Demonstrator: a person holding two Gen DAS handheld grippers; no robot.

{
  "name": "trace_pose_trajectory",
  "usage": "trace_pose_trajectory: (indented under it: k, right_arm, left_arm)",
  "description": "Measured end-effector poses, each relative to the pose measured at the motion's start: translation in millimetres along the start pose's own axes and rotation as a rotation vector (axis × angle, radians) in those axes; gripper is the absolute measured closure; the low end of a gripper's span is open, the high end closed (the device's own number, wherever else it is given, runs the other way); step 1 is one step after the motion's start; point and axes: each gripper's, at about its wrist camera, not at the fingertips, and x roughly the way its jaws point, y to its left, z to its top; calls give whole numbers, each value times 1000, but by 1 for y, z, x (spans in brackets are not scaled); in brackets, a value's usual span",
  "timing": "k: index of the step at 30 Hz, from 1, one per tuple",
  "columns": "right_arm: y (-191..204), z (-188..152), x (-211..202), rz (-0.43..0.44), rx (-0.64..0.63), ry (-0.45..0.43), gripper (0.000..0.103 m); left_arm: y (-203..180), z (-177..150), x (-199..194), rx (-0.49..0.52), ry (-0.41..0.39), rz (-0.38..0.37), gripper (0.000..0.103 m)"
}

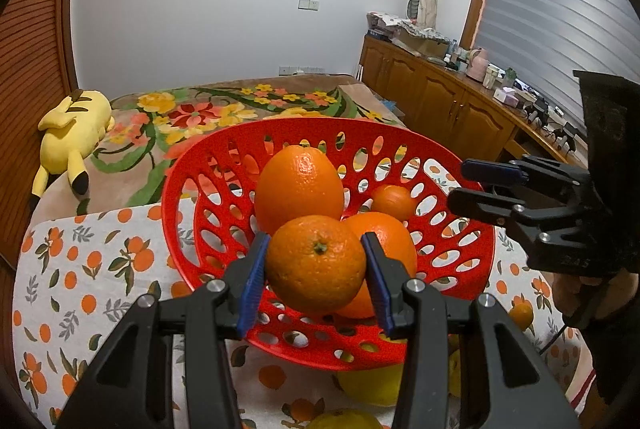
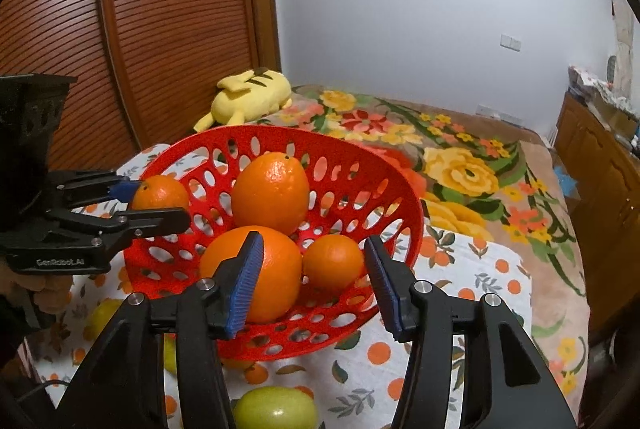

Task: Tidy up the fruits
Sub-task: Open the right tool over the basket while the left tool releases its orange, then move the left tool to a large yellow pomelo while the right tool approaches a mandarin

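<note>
The held orange (image 1: 316,263) sits clamped between the blue pads of the left gripper (image 1: 316,275), its green stem scar turned toward the camera and slightly up; it is nearly round, so no long axis shows. It hangs above the near inner side of the red perforated basket (image 1: 192,197), in front of 3 more fruits inside: a tall orange (image 1: 299,185) standing with its long axis upright, a second orange (image 1: 394,241) partly hidden behind the held one, and a small mandarin (image 1: 394,203) toward the far right. Both grippers angle downward at the basket from the near side. The right gripper (image 2: 314,279) has its jaws parted and touching nothing, with the mandarin (image 2: 333,261) lying beyond the gap. The right wrist view alone shows the left jaws from the side and a green-yellow fruit (image 2: 275,408) on the orange-print tablecloth (image 2: 472,333) covering the surface. A yellow plush toy (image 1: 74,137) lies on the floral bedspread (image 1: 224,109) behind.
</note>
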Motion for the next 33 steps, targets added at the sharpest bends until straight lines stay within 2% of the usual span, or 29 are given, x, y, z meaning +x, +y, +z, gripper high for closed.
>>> trace_pose_trajectory:
  k: [3, 7, 13, 22, 33]
  right_arm:
    - [1, -4, -5, -2, 5, -1, 49]
    - [2, -10, -10, -8, 16, 3, 49]
    - [3, -25, -27, -22, 50, -4, 47]
    - [8, -58, -61, -65, 116, -25, 44]
    - [10, -117, -74, -108, 183, 20, 44]
  left_arm:
    - [1, -1, 0, -3, 3, 0, 58]
    - [6, -1, -6, -25, -7, -6, 48]
    - [4, -8, -22, -26, -16, -8, 46]
    - [0, -39, -58, -23, -27, 6, 46]
    - [-5, -80, -70, -40, 0, 14, 43]
